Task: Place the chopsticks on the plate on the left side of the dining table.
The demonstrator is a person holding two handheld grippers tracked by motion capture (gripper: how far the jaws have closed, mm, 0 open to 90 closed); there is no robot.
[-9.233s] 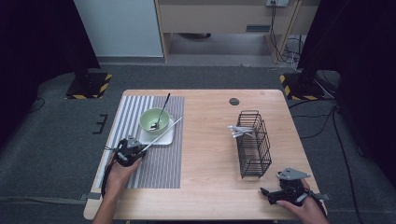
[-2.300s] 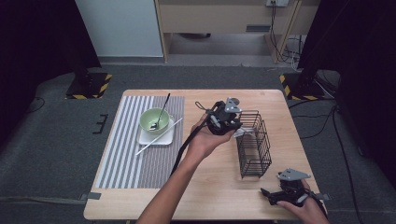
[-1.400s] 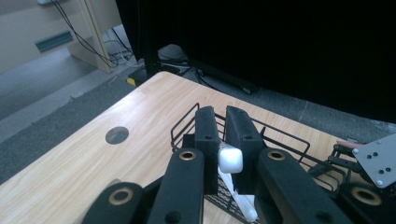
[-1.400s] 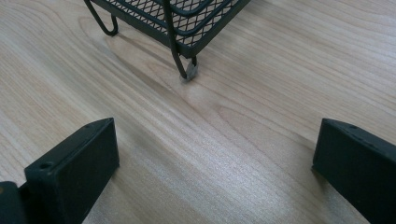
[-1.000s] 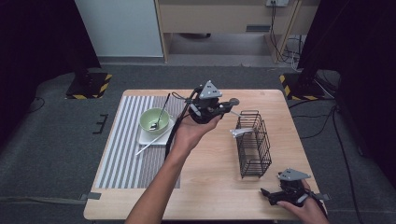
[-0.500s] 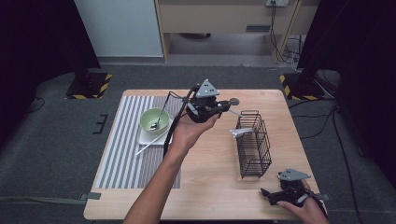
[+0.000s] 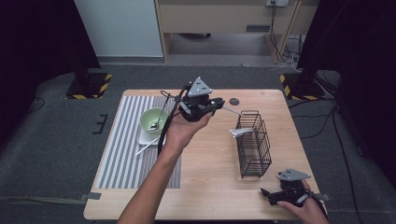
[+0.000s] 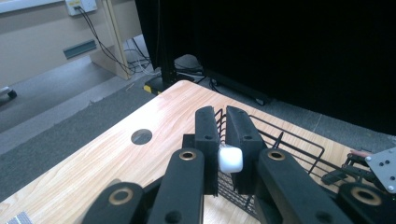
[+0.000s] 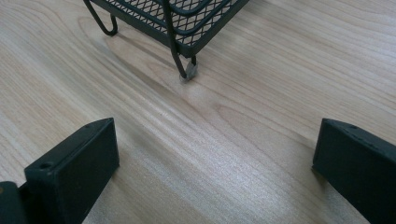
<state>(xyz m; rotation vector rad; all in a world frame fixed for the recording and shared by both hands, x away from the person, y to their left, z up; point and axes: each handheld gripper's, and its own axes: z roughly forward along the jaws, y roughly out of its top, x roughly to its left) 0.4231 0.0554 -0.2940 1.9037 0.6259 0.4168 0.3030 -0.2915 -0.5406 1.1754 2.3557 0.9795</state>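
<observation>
The wooden tabletop [image 7: 210, 186] carries a striped mat [image 7: 121, 154] at its left and a black wire rack [image 7: 254, 144] toward its right. The person's left forearm [image 7: 154, 186] reaches up from the near edge, hand raised palm-up above the tabletop's middle, holding the left tool [image 7: 215, 103] level and aimed at the rack; it is clamped on a thin white utensil [image 8: 230, 160]. The right tool [image 7: 266, 193] rests low at the near right corner, splayed wide apart with nothing between.

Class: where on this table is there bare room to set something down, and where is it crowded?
Bare wood lies between the striped mat and the wire rack, and along the near edge before the right gripper. Crowded: the bowl on the mat's far end.
</observation>
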